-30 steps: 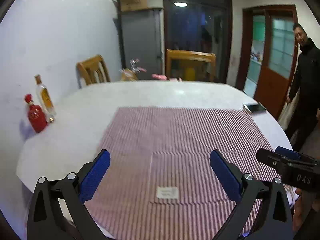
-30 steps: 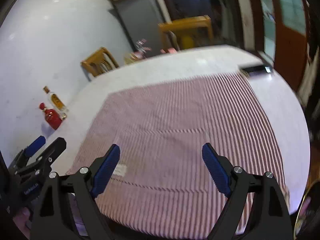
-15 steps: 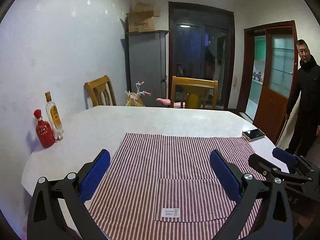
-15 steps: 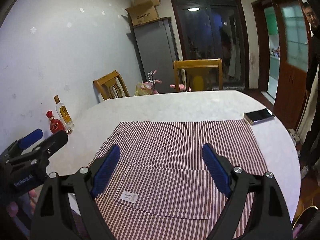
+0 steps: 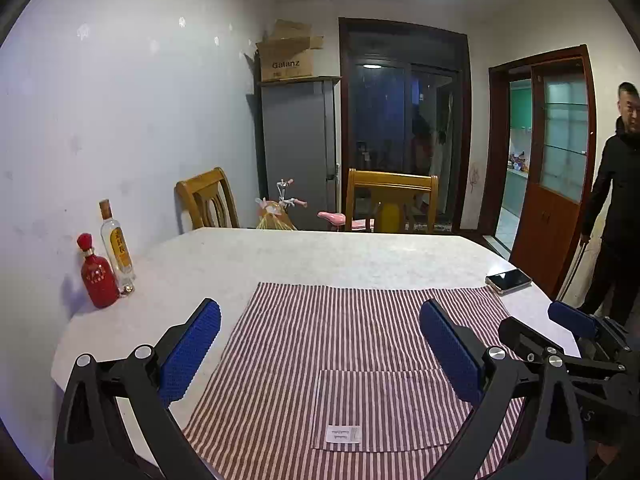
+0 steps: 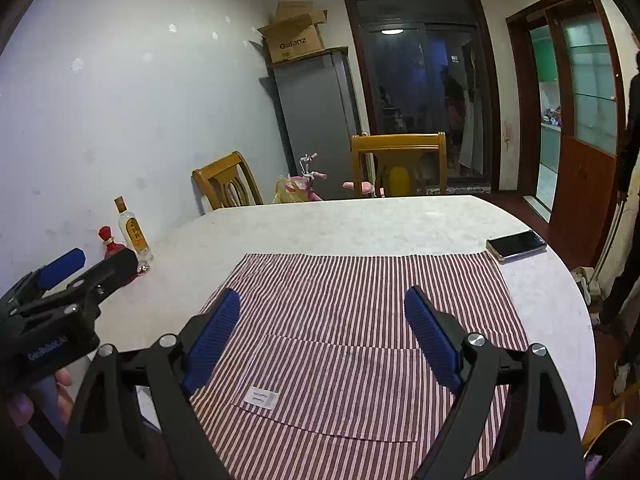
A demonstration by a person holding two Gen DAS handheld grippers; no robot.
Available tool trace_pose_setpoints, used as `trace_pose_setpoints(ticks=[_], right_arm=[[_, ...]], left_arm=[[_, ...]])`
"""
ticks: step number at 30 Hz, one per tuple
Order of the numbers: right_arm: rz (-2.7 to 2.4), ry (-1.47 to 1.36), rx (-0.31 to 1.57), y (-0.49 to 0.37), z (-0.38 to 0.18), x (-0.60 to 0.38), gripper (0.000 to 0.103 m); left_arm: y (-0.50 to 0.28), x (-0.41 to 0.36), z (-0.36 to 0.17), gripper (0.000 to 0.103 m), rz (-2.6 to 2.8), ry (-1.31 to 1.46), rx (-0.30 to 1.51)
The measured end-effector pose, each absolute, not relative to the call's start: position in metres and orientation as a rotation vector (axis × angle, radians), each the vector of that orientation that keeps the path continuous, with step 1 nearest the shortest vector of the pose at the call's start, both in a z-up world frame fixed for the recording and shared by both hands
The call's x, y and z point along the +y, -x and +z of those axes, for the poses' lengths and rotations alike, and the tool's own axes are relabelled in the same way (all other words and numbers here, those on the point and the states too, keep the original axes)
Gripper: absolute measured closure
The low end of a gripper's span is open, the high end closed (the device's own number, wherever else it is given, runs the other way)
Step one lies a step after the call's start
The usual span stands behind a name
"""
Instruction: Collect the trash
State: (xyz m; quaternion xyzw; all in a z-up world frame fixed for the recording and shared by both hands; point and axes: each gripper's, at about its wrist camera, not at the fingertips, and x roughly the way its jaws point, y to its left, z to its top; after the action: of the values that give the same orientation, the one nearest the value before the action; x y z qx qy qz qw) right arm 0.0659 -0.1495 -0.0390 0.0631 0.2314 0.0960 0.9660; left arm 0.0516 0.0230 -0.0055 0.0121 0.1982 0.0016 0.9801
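Your left claw (image 5: pixel 320 344) stands wide open with nothing between its blue pads (image 5: pixel 190 354); your right claw (image 6: pixel 322 328) is spread just as wide and also holds nothing; both hang above the near end of the striped cloth (image 5: pixel 360 344), not touching it. No piece of trash can be made out on the counter (image 5: pixel 320 252), so where the thing to collect lies relative to either claw cannot be told from these views; the cloth itself lies flat, with a sewn pocket (image 5: pixel 384 408) and a small white label (image 5: pixel 343 434) at its near edge, directly below and between your left claw's fingers. In the left view your right claw (image 5: pixel 560 324) shows at the right, just beside the left one; in the right view your left claw (image 6: pixel 80 268) shows at the left, with your fingers (image 6: pixel 24 404) wrapped round its handle. Of containers, a red bottle (image 5: pixel 98 274) and a clear bottle (image 5: pixel 117 250) with amber liquid stand upright, touching or nearly so, at the counter's far left edge by the wall, well apart from both claws; what the red one holds you cannot see. A phone (image 5: pixel 508 280) lies at the cloth's far right corner; a cardboard box (image 5: pixel 286 58) sits on top of a grey cabinet (image 5: pixel 298 148), flaps open, its contents hidden. A person in dark clothes (image 5: pixel 616 200) stands by the doorway at the right.
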Motion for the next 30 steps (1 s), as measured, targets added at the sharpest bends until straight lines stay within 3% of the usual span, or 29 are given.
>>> trace_pose_setpoints(ticks=[30], right_arm=[[0.188, -0.141, 0.444, -0.0638, -0.036, -0.1536, 0.018]], left_arm=[[-0.0488, 0.0215, 0.001, 0.006, -0.011, -0.036, 0.386]])
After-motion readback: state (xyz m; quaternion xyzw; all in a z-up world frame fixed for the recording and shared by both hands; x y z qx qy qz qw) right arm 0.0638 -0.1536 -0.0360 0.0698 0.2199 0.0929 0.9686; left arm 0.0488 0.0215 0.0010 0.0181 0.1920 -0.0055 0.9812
